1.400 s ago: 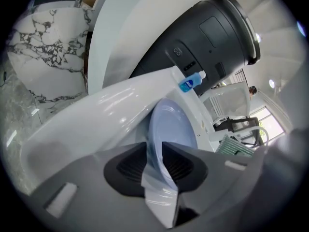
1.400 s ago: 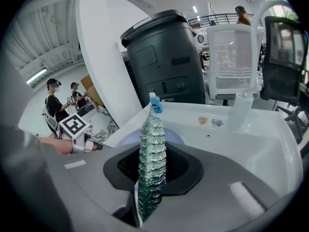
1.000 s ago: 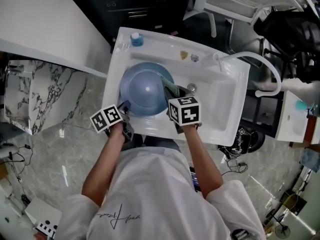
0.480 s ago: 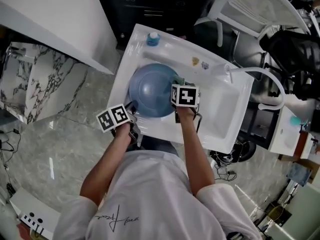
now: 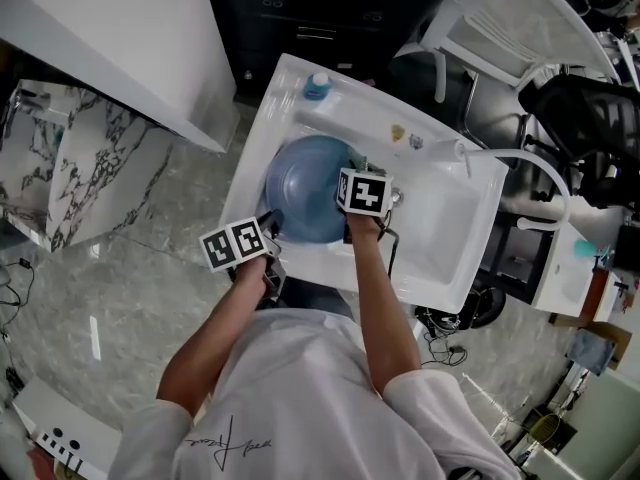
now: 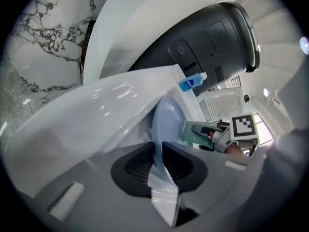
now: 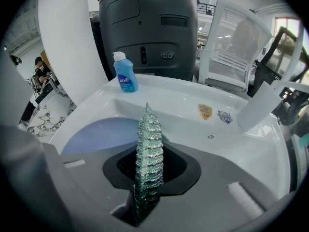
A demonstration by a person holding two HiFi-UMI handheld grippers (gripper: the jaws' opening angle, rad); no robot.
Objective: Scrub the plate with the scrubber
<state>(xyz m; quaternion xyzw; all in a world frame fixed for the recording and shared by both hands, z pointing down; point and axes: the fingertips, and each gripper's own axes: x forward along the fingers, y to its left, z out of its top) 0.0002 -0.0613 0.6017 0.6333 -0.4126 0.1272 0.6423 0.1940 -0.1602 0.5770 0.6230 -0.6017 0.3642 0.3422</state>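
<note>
A pale blue plate point(image 5: 305, 198) lies in the white sink point(image 5: 440, 238), underside up in the head view. My left gripper point(image 5: 262, 220) is shut on the plate's near-left rim; in the left gripper view the plate point(image 6: 166, 124) stands edge-on between the jaws. My right gripper point(image 5: 358, 173) is shut on a green scrubber point(image 7: 147, 158), which sticks up between its jaws over the plate point(image 7: 104, 134). In the left gripper view the scrubber point(image 6: 195, 133) lies against the plate's right side.
A blue bottle point(image 5: 317, 86) of dish soap stands at the sink's back left corner. A curved white faucet point(image 5: 520, 163) rises at the right. A dark cabinet point(image 7: 145, 28) stands behind the sink, and a white chair point(image 5: 520, 18) at the back right.
The head camera has shifted, so the sink sits further right in the view. My right gripper with the scrubber has moved up along the plate's right side. The left gripper keeps its hold.
</note>
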